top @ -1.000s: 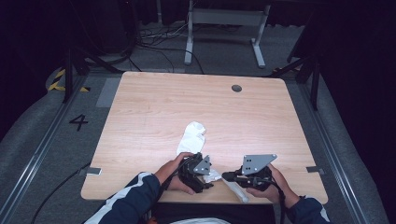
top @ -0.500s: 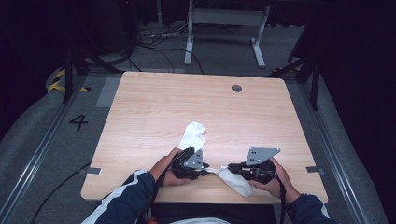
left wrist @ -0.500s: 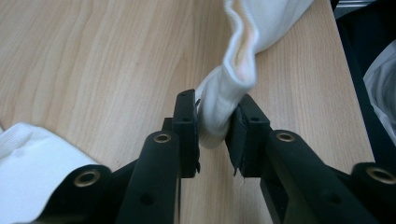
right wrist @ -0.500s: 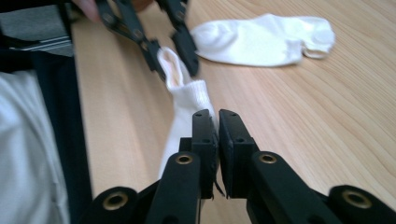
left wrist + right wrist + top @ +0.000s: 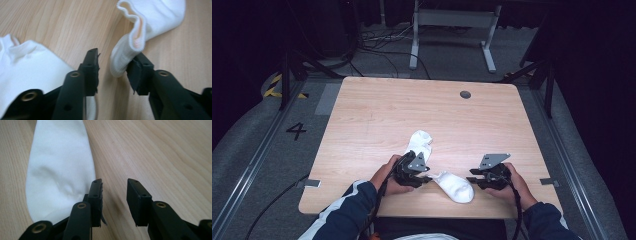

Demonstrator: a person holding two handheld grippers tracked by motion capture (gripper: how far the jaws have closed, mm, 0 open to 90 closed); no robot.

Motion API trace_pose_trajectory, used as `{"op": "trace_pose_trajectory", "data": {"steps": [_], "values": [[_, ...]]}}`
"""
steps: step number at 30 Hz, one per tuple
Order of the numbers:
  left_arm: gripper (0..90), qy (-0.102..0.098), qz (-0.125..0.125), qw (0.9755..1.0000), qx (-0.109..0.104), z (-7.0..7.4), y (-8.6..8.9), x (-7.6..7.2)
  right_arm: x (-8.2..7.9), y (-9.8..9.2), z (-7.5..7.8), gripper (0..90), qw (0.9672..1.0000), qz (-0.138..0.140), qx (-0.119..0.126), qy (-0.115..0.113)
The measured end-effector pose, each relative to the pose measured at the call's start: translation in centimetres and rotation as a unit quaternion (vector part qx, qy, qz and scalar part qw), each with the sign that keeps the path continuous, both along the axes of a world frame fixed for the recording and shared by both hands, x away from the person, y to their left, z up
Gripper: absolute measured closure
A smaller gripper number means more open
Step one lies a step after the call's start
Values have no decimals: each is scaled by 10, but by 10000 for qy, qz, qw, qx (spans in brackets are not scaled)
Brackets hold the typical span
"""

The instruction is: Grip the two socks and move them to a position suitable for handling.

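While both hands sit low at the near edge of the wooden table [image 5: 377,115], two white socks lie between and around them. The left gripper [image 5: 426,175] points toward the right, its jaws apart, and the ribbed cuff of the near sock [image 5: 455,186] lies in the gap, resting against one jaw without being pinched; the left gripper view shows that cuff [image 5: 130,47] folded open and pushed up against the jaw on that view's right. That sock stretches across the table toward the right hand, toe end nearest the front edge. The far sock [image 5: 418,141] lies just beyond the left gripper, running away from the person, and its near end is hidden under the gripper body.

The right gripper [image 5: 472,179] is held a little apart from the near sock's toe, pointing left toward it, with its jaws apart and nothing between them. From the right gripper view, the sock [image 5: 60,167] lies along the left jaw's outer side, bare wood showing in the gap. A dark sleeve with a white stripe [image 5: 347,212] covers the left forearm. A small round hole [image 5: 465,94] sits near the table's far edge.
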State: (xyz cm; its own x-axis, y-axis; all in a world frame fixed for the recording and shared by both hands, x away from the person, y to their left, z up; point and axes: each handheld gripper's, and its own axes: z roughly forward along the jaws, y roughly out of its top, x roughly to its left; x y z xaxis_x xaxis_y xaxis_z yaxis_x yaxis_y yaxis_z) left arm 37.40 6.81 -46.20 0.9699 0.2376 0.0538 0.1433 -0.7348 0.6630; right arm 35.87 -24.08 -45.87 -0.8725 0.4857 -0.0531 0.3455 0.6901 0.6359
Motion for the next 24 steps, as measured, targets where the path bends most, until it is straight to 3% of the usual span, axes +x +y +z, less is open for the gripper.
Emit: {"op": "trace_pose_trajectory", "data": {"steps": [2, 4, 7, 10, 11, 16, 21, 24], "values": [[560, 61, 1, 10000, -37, 0, 2, 2, 0, -2, 0, 659, 9998, 23, 141, 113], [574, 31, -7, 10000, 10, 0, 2, 2, -2, -1, 3, 657, 9997, 63, 236, 29], [656, 41, -92, 9999, -28, 0, 0, 0, -8, 3, 9, 658, 9979, 288, 579, 62], [665, 40, -129, 9999, 8, -1, -1, 0, -12, 12, 5, 657, 9982, 441, 397, 98], [712, 71, -186, 9998, -54, -1, -1, 0, -12, 16, 1, 696, 9991, 392, 148, 54], [726, 81, -157, 9998, -61, 3, 0, 0, -7, 12, -5, 765, 9998, 172, -37, 33], [696, 33, 41, 9997, -248, 10, 5, 4, 0, 2, -7, 812, 9999, -149, -67, -35], [690, 3, 66, 9998, -187, 9, 4, 7, 4, -3, -8, 797, 9996, -284, 35, 42]]}}
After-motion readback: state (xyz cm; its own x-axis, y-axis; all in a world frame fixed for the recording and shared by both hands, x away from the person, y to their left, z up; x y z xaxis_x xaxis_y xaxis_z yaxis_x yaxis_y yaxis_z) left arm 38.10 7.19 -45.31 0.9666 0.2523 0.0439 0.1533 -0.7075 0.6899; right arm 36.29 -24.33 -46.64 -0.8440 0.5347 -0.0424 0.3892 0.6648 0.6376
